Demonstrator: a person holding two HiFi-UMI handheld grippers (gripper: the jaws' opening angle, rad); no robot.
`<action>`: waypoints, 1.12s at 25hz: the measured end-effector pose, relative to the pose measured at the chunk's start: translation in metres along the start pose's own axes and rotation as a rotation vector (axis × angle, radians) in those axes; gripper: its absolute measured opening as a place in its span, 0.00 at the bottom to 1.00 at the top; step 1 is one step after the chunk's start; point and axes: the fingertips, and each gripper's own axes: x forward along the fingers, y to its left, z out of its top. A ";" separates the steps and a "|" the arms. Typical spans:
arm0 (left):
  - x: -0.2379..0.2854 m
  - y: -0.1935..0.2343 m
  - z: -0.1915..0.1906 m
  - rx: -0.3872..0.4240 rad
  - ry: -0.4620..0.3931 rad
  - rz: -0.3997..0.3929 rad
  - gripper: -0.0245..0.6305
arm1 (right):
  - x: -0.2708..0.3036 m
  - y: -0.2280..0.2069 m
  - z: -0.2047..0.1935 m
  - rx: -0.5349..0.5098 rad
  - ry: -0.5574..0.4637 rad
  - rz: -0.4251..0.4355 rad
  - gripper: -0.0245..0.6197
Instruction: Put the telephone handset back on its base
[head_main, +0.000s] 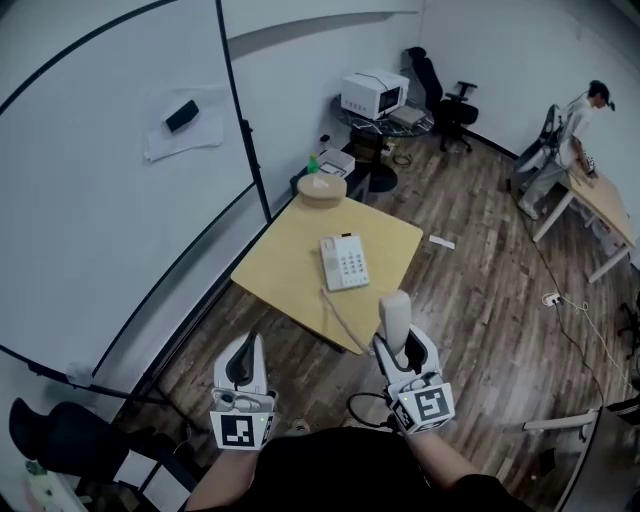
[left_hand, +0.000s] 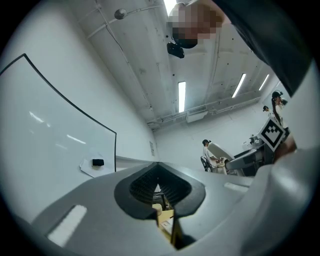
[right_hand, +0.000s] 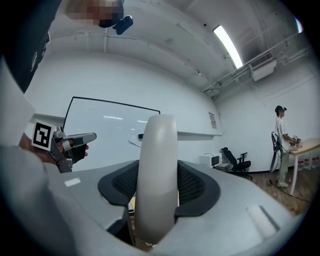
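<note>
Right gripper (right_hand: 158, 197) clamped wide on cream handset (right_hand: 158, 155), head view alone shows keypad base (head_main: 345, 262) on yellow table (head_main: 285, 268), left gripper (left_hand: 160, 192) closed, empty, whiteboard (head_main: 100, 200) behind

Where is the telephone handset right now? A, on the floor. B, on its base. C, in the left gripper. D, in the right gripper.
D: the handset stands clamped between the right gripper's jaws, clear of the base on the table.

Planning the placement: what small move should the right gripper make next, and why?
Probably carry the handset forward and slightly left toward the base: the right gripper grips it upright, well short of the base on the table, whose cradle looks empty.
</note>
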 end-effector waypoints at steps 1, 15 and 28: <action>0.000 -0.002 -0.002 0.010 0.000 0.010 0.04 | 0.000 -0.002 -0.002 -0.004 -0.004 0.009 0.38; 0.062 0.037 -0.041 0.011 0.010 0.040 0.04 | 0.073 -0.017 -0.017 -0.009 0.010 0.055 0.38; 0.196 0.121 -0.103 -0.020 0.005 -0.109 0.04 | 0.203 -0.022 -0.023 -0.028 0.057 -0.027 0.38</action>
